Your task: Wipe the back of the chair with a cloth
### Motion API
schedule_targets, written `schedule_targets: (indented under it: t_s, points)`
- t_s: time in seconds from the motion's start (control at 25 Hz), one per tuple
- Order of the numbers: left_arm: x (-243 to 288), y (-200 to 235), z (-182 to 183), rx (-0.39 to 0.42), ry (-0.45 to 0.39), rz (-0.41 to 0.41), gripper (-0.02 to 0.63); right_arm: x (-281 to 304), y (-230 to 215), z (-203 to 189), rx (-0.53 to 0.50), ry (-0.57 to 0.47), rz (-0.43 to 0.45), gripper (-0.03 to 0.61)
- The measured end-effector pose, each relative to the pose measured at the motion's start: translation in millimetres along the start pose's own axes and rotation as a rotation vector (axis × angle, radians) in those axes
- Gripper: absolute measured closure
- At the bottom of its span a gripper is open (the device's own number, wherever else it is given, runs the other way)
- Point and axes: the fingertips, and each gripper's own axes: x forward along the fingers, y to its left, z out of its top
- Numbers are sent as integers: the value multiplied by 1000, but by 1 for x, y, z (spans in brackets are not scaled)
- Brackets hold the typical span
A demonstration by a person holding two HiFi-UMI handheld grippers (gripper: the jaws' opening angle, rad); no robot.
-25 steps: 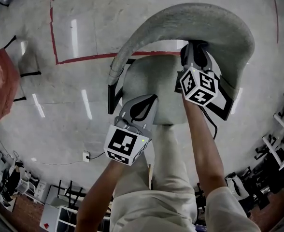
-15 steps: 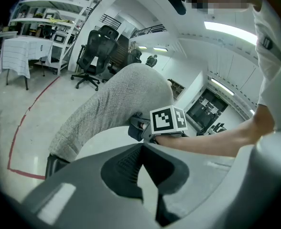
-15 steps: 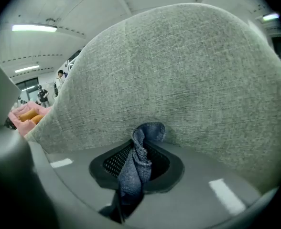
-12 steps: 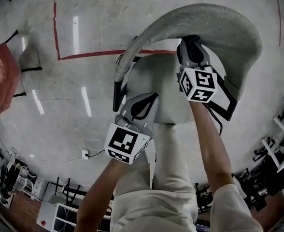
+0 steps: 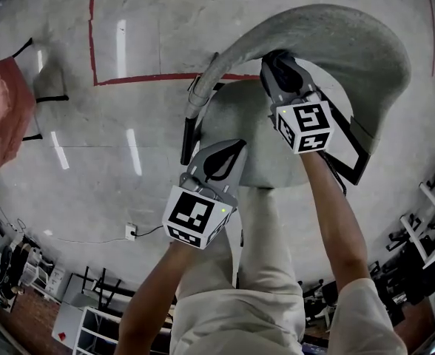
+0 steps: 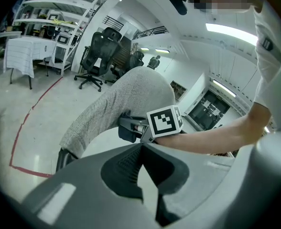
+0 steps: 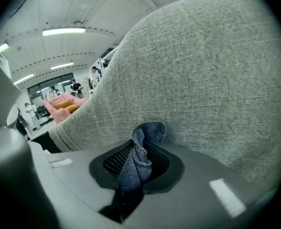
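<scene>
And the right gripper (image 5: 277,63) is sliding left along the inside curve of the grey woven-fabric chair back (image 5: 354,41). A second ago it sat nearer the middle of the sweep; now it is closer to the left shoulder. Its jaws are clamped on a small blue knitted cloth (image 7: 139,159), and the right gripper view shows the bunched tip of that cloth pressed straight against the weave. So the stroke is live and the wipe is under way.

The left gripper (image 5: 228,154) has barely moved. It hovers low over the pale grey chair seat (image 5: 240,120), well apart from the backrest, jaws closed together with nothing between them. It's out of the play for now.

My read is that the stretch right of the cloth has been covered and the left end of the curve is still to come. The far outer face of the back isn't being touched at all from here.
</scene>
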Motion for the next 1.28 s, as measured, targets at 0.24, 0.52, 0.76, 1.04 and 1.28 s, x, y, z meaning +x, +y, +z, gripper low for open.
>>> schedule_targets:
  t_s: [0.24, 0.52, 0.76, 1.04, 1.28]
  points:
    - [-3, 1, -5, -11, -7, 8, 613, 6, 20, 2, -82, 28, 107, 508]
    - [-5, 2, -14, -25, -12, 29, 613, 15, 63, -2, -159, 45, 217, 508]
    - [-13, 4, -19, -32, -26, 47, 613, 20, 100, -15, -178, 70, 297, 508]
    - [-23, 4, -32, -36, -30, 56, 613, 19, 131, -36, -174, 106, 376, 508]
    - [-36, 2, -43, -34, -29, 60, 613, 6, 159, -48, -196, 130, 446, 508]
